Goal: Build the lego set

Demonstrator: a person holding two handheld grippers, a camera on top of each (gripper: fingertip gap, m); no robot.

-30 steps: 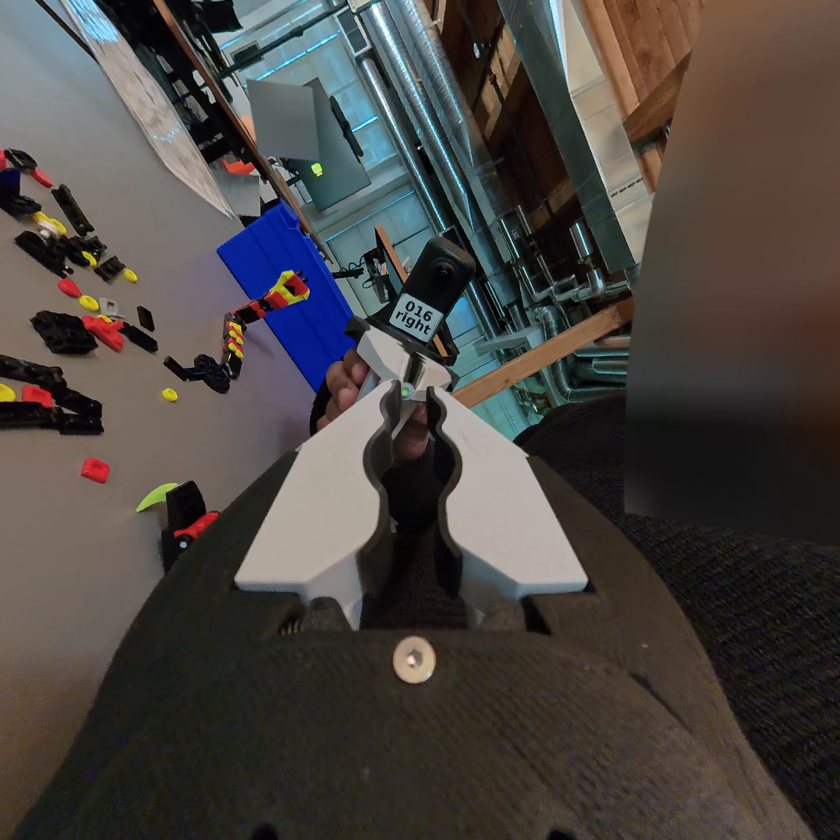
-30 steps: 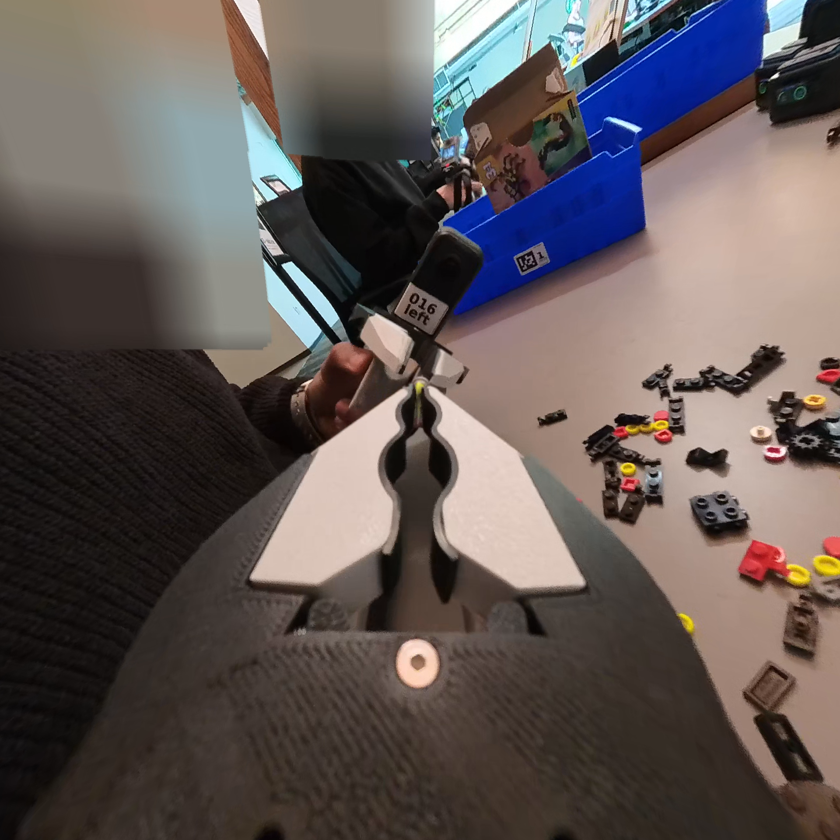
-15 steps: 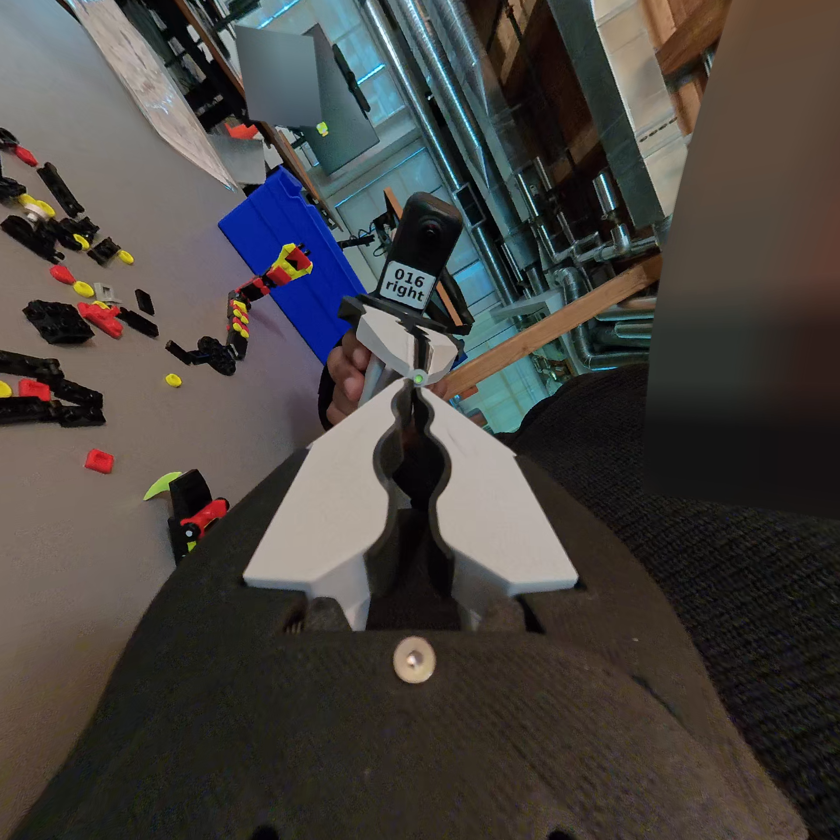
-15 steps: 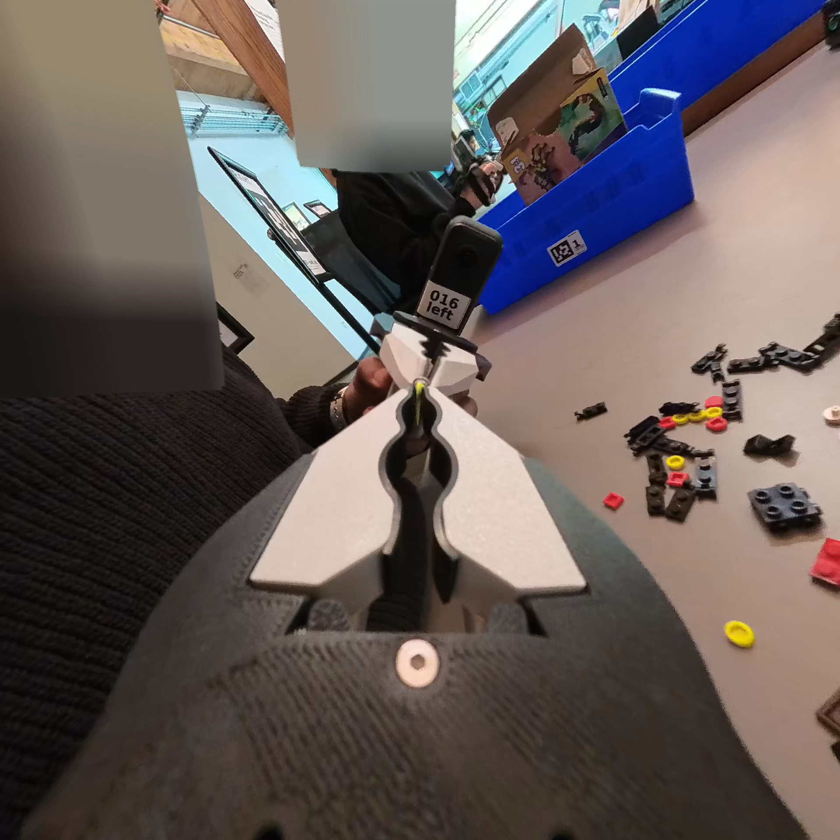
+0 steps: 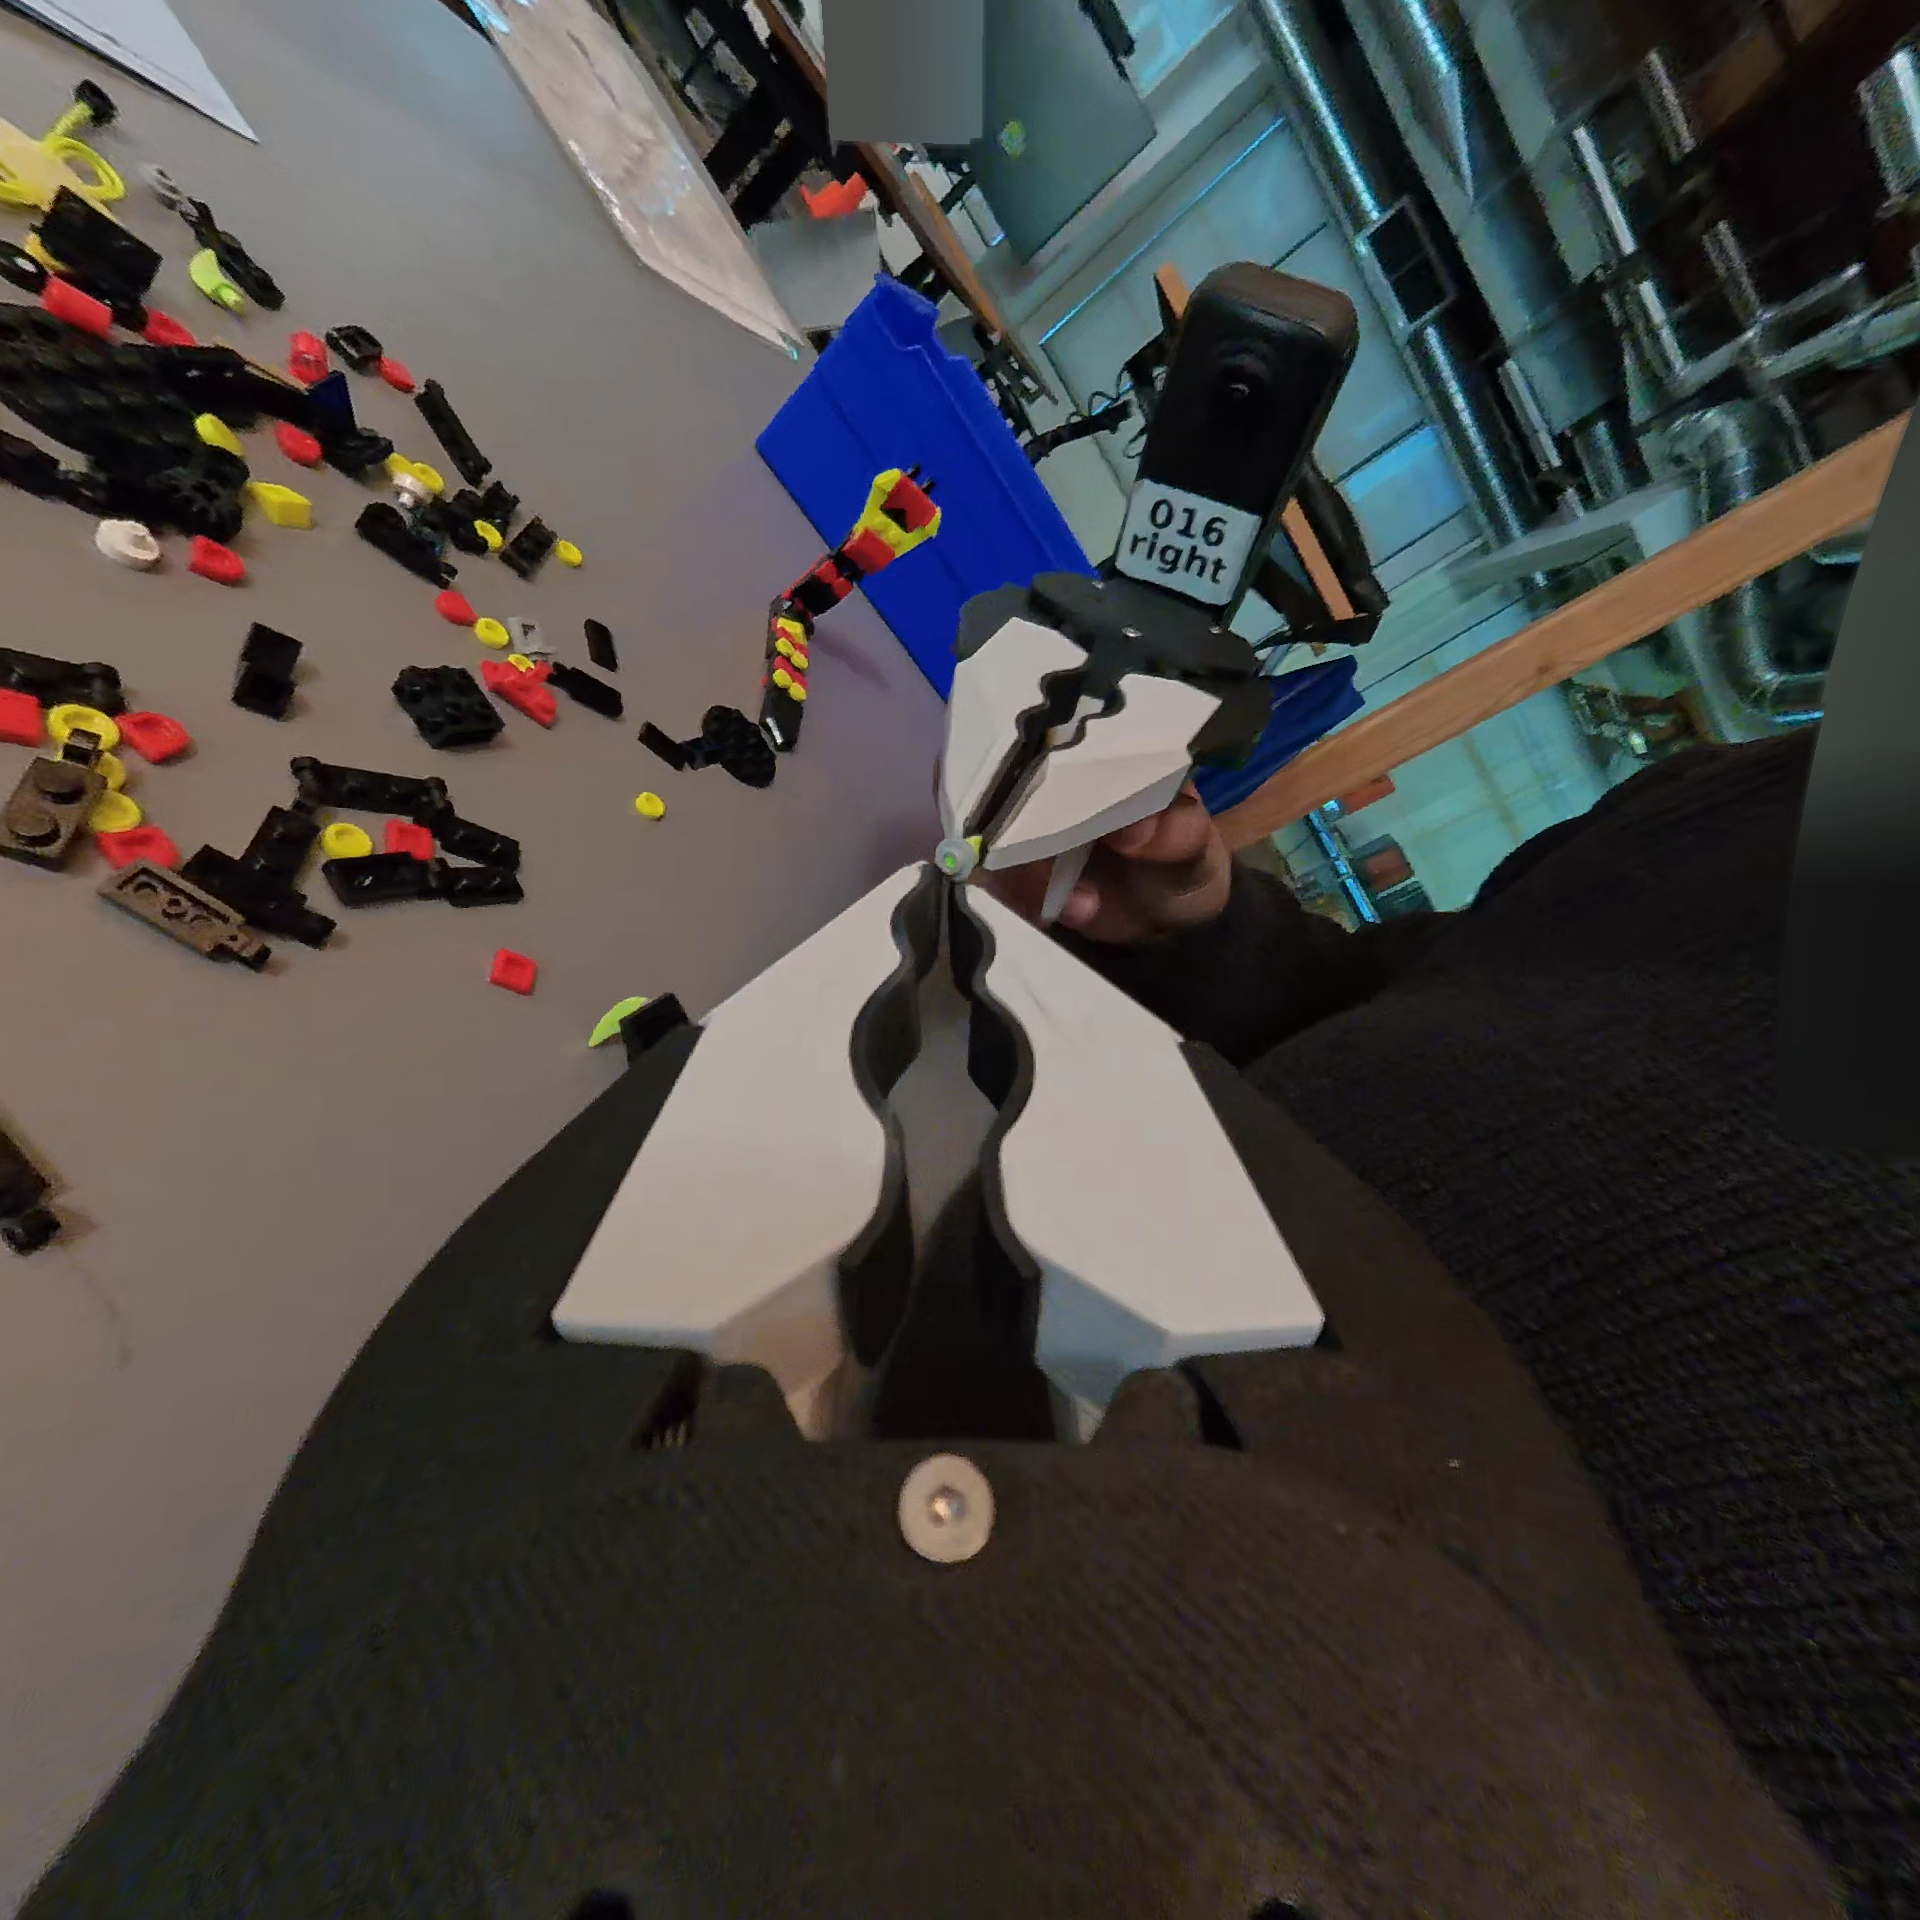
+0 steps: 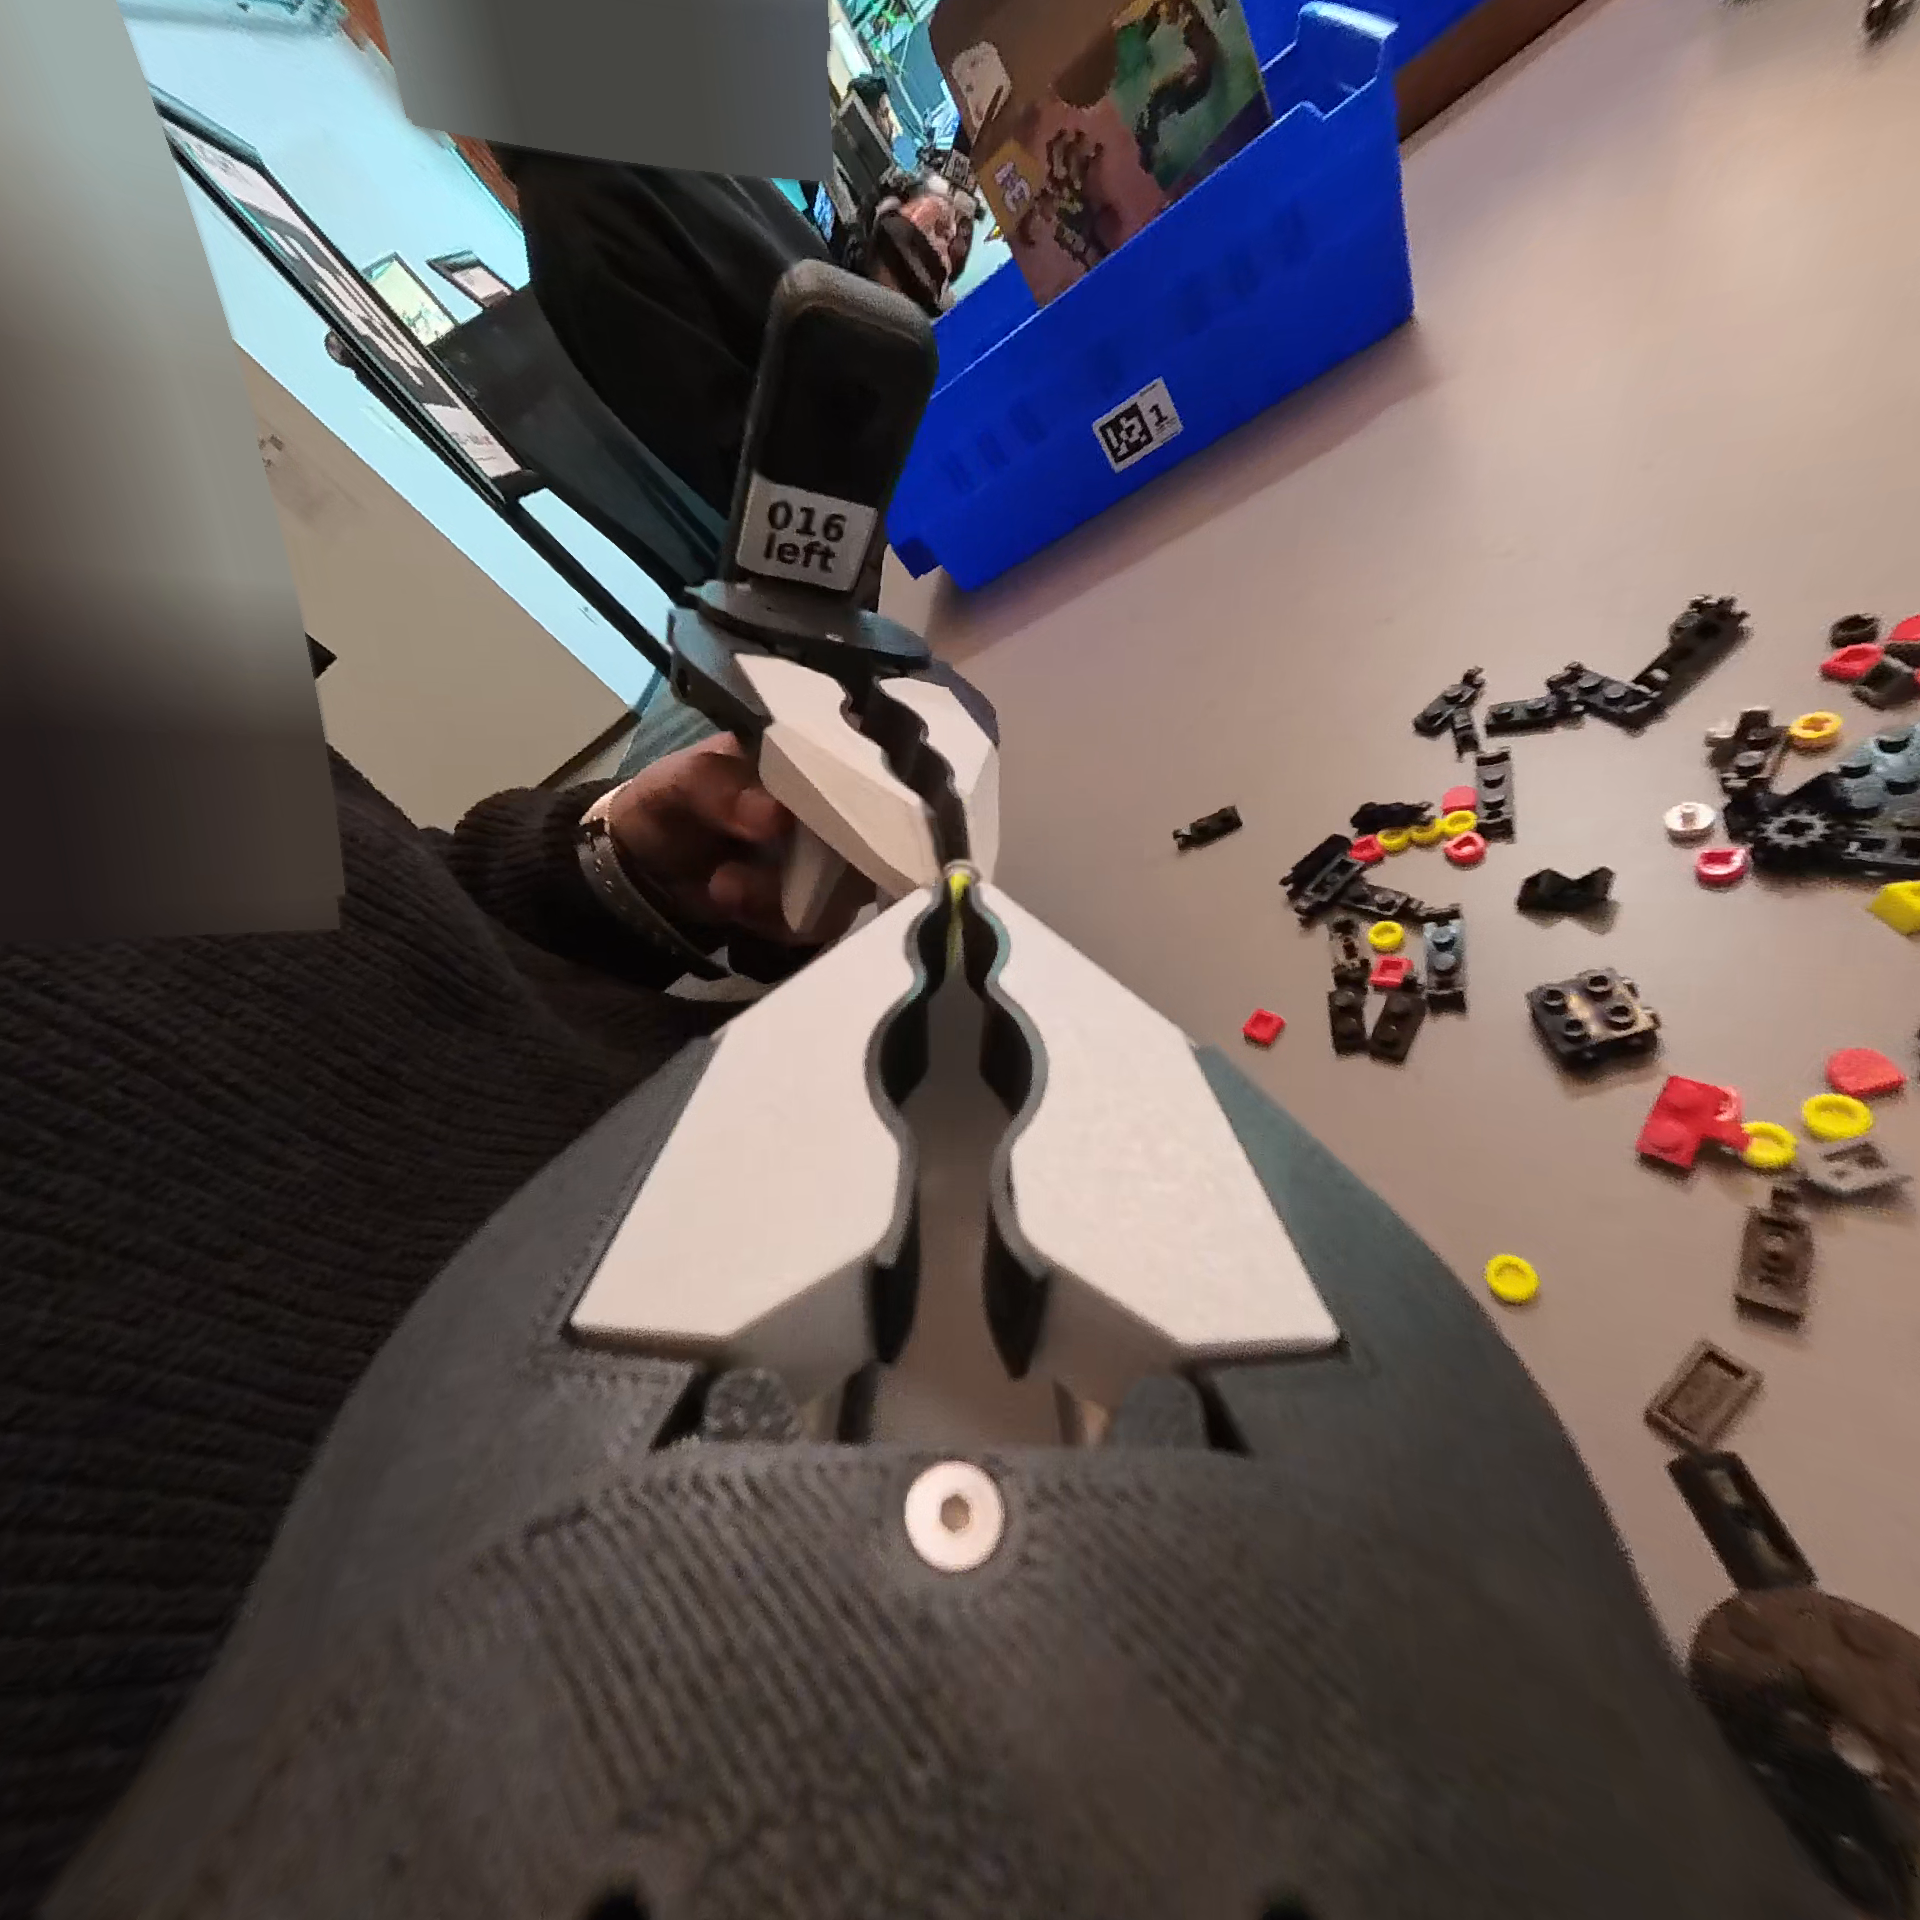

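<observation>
My left gripper point(image 5: 943, 881) is shut, its tips on a small grey-and-lime piece point(image 5: 951, 858) held in the air over the table edge. The right gripper point(image 5: 975, 844) meets it tip to tip from the upper right. In the right wrist view my right gripper point(image 6: 958, 902) is shut on a thin lime-yellow piece point(image 6: 956, 914). The left gripper point(image 6: 962, 869) touches that piece's far end. Whether the two bits are joined is hidden by the fingers. Loose black, red and yellow lego pieces point(image 5: 416, 717) lie on the grey table point(image 5: 312, 1091).
A red, yellow and black built arm point(image 5: 831, 613) stands by a blue bin point(image 5: 914, 416). Another blue bin point(image 6: 1195, 343) holds a printed cardboard box point(image 6: 1101, 135). More loose pieces point(image 6: 1590, 1018) lie to the right. A black-sleeved arm point(image 6: 260, 1091) fills the left. My two grippers' fingertips are within a few centimetres of each other.
Both grippers have stayed shut and tip to tip. Both have tilted, so each sees the other leaning and larger in view, and more of the table's pieces show.
</observation>
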